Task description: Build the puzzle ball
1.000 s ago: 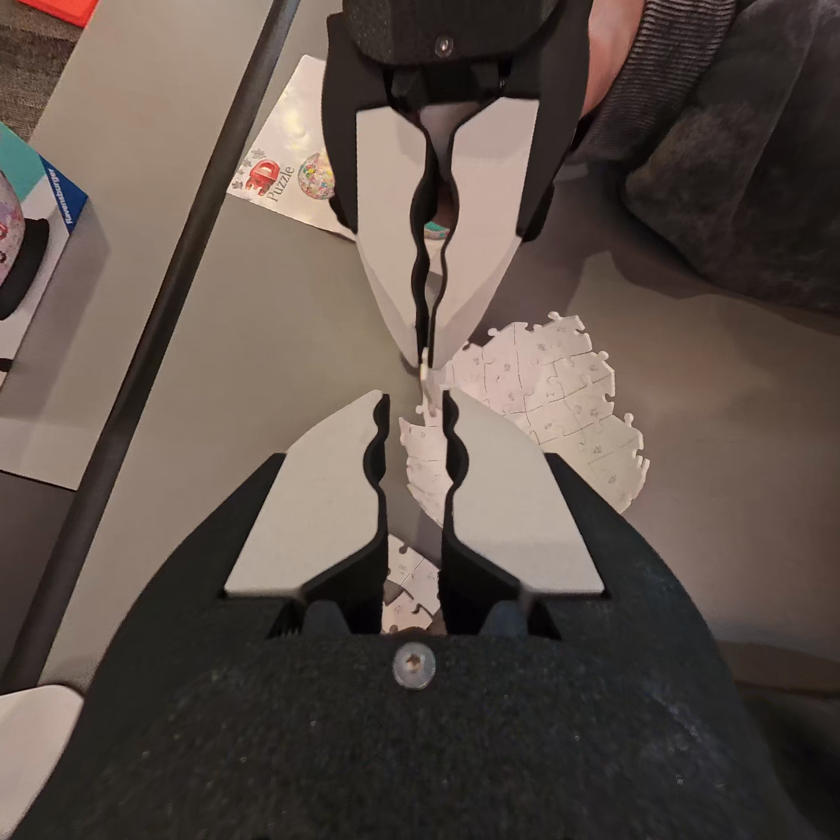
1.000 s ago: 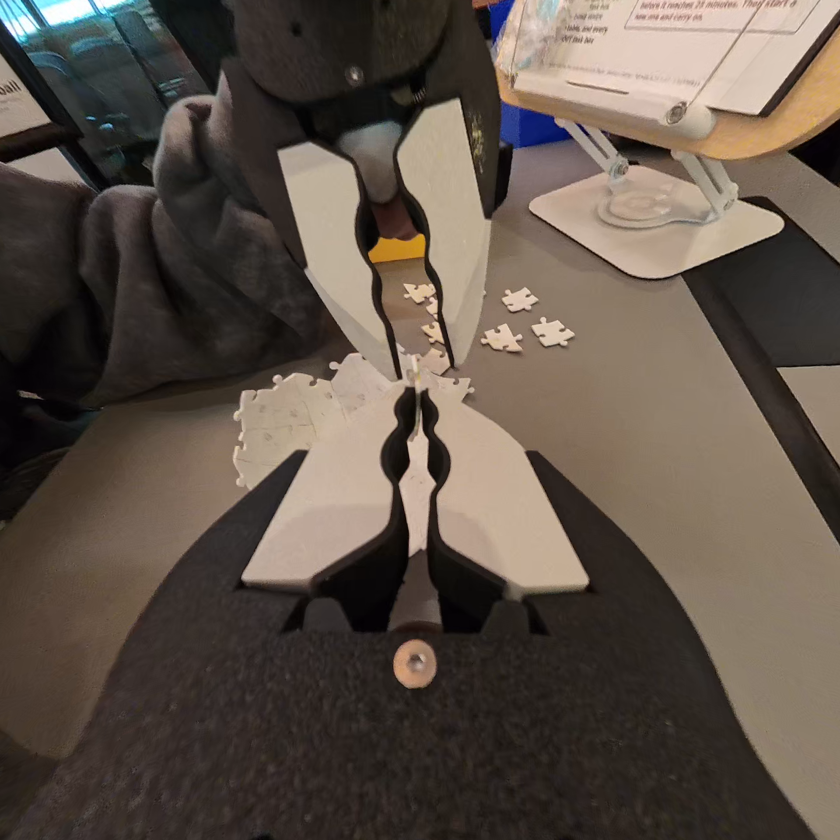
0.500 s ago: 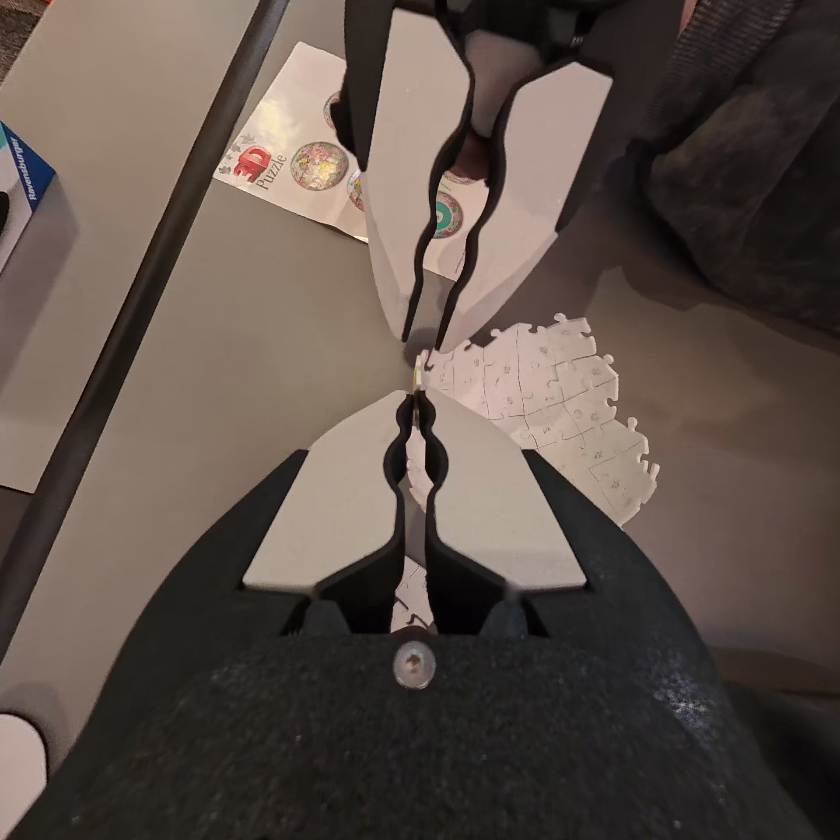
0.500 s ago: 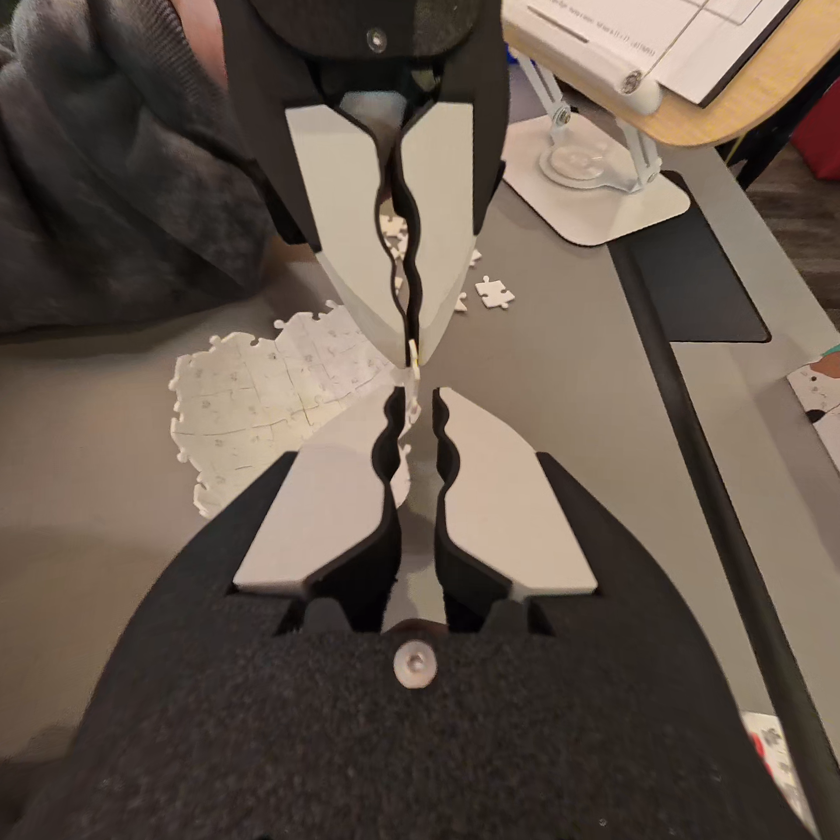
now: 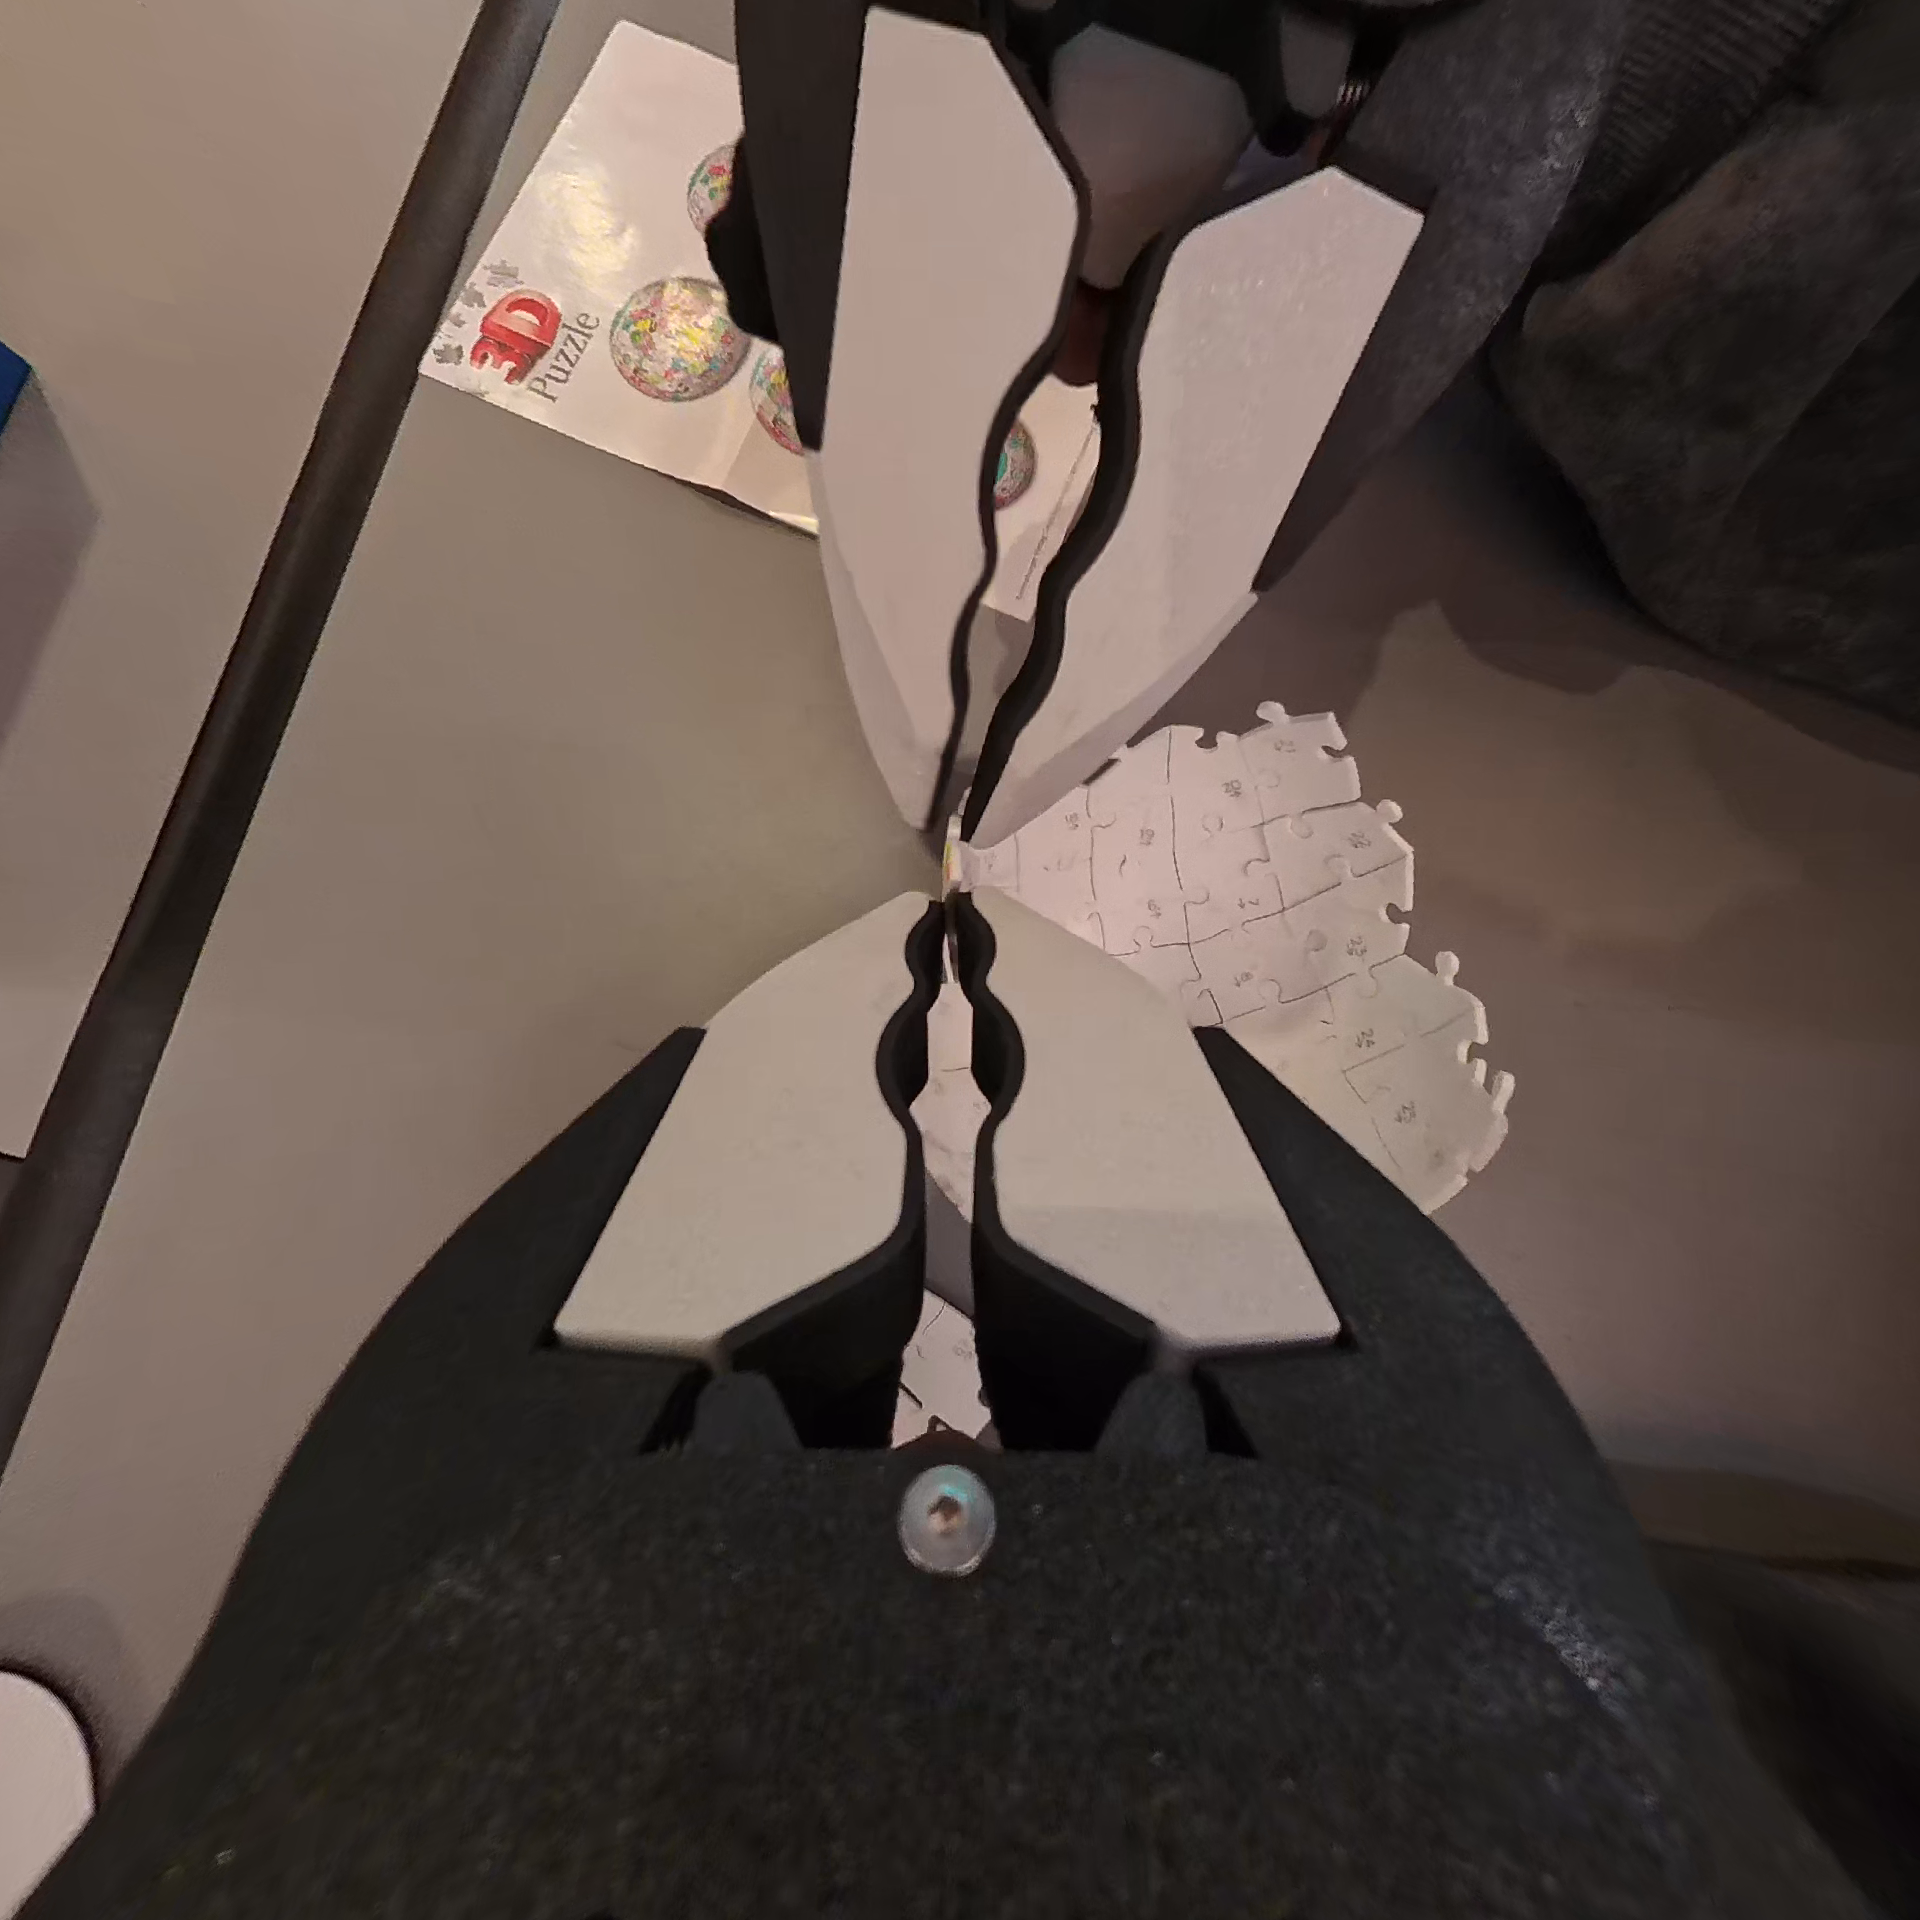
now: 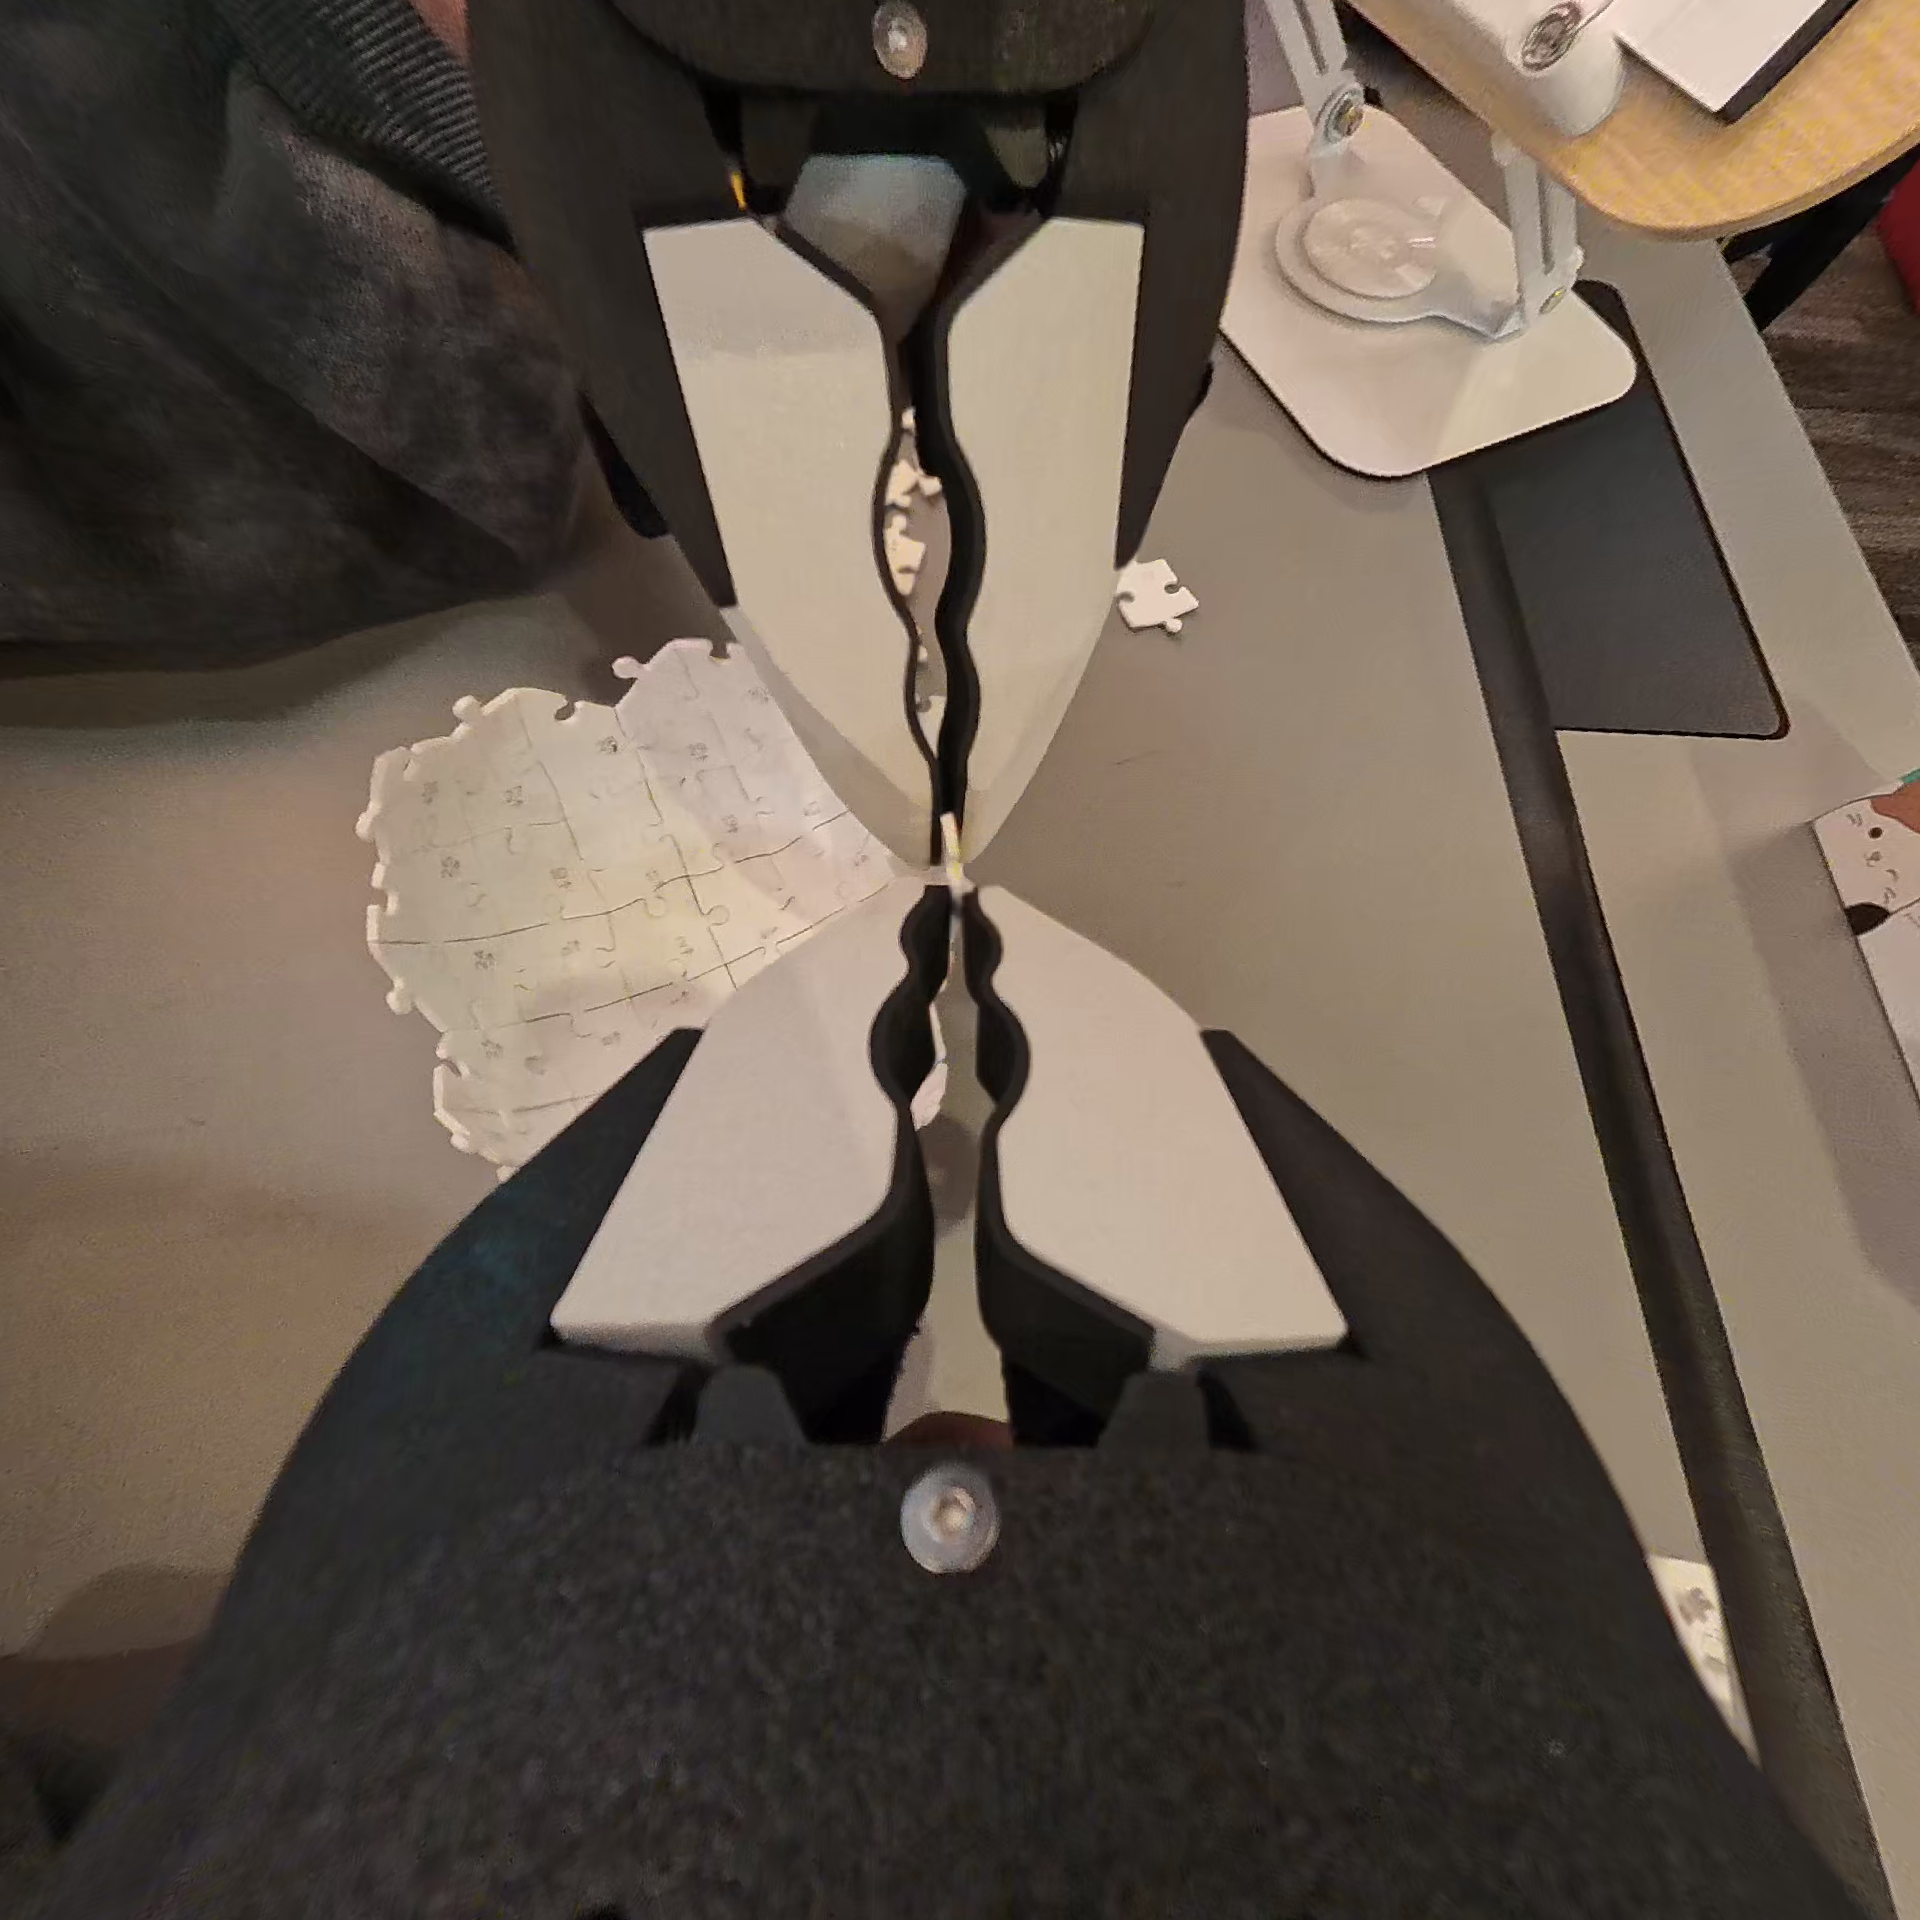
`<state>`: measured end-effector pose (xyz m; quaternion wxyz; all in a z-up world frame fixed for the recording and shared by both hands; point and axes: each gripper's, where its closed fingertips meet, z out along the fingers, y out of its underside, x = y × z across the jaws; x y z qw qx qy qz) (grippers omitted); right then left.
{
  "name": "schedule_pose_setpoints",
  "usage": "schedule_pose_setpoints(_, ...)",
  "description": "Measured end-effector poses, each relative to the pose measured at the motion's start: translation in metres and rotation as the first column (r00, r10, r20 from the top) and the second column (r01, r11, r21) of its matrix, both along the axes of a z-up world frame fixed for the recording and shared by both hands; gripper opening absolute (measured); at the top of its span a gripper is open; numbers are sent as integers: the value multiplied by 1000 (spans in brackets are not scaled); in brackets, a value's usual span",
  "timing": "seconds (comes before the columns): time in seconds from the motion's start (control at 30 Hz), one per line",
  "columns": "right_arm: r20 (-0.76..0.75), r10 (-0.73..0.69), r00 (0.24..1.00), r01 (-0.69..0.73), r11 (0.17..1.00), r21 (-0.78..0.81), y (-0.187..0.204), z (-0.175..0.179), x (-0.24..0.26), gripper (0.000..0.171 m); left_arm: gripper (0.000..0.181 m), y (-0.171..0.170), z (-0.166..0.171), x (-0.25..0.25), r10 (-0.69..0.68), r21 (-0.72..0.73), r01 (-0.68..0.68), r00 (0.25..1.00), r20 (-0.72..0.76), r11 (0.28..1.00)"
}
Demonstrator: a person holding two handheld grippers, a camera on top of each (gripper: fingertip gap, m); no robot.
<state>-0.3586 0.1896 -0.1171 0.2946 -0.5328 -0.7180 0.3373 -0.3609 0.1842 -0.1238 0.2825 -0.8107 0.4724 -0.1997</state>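
Observation:
A curved white section of joined puzzle pieces (image 5: 1299,935) lies on the grey table (image 5: 520,779); it also shows in the right wrist view (image 6: 582,883). My left gripper (image 5: 951,909) and right gripper (image 6: 951,904) meet tip to tip above the section's edge. Both are shut on one thin white puzzle piece (image 5: 953,862), seen edge-on, which also shows in the right wrist view (image 6: 951,847). The right gripper (image 5: 951,821) reaches in from the top of the left wrist view, and the left gripper (image 6: 951,821) from the top of the right wrist view. I cannot tell if the piece is joined to the section.
A leaflet with puzzle-ball pictures (image 5: 623,312) lies beyond a dark seam between tables (image 5: 312,520). Loose white pieces (image 6: 1155,603) lie behind the left gripper. A white stand base (image 6: 1455,343) and a black mat (image 6: 1621,623) are at the right. A grey sleeve (image 6: 208,364) is at the left. Left and right tips are no more than a few centimetres apart.
One second ago the right gripper held the piece and the left was open. The left then shut on it and the right opened. Now the right has shut on it again.

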Motion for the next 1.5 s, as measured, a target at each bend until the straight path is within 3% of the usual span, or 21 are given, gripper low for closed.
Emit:
schedule_pose_setpoints(0.37,85,36,996,-37,999,1,-1,-9,5,2,2,-3,-6,3,-28,-4,28,999,-28,1000)
schedule_pose_setpoints(0.47,139,37,990,-41,999,28,9,-6,4,2,25,-1,1,-3,-3,11,4,1000,-16,1000)
schedule_pose_setpoints(0.7,251,97,963,-97,995,-13,0,-29,-1,2,31,4,-3,-26,78,-7,-79,994,-75,997)
schedule_pose_setpoints(1.5,389,36,921,-70,995,75,7,-51,-3,2,27,6,-17,-20,81,-54,-86,993,-89,995)
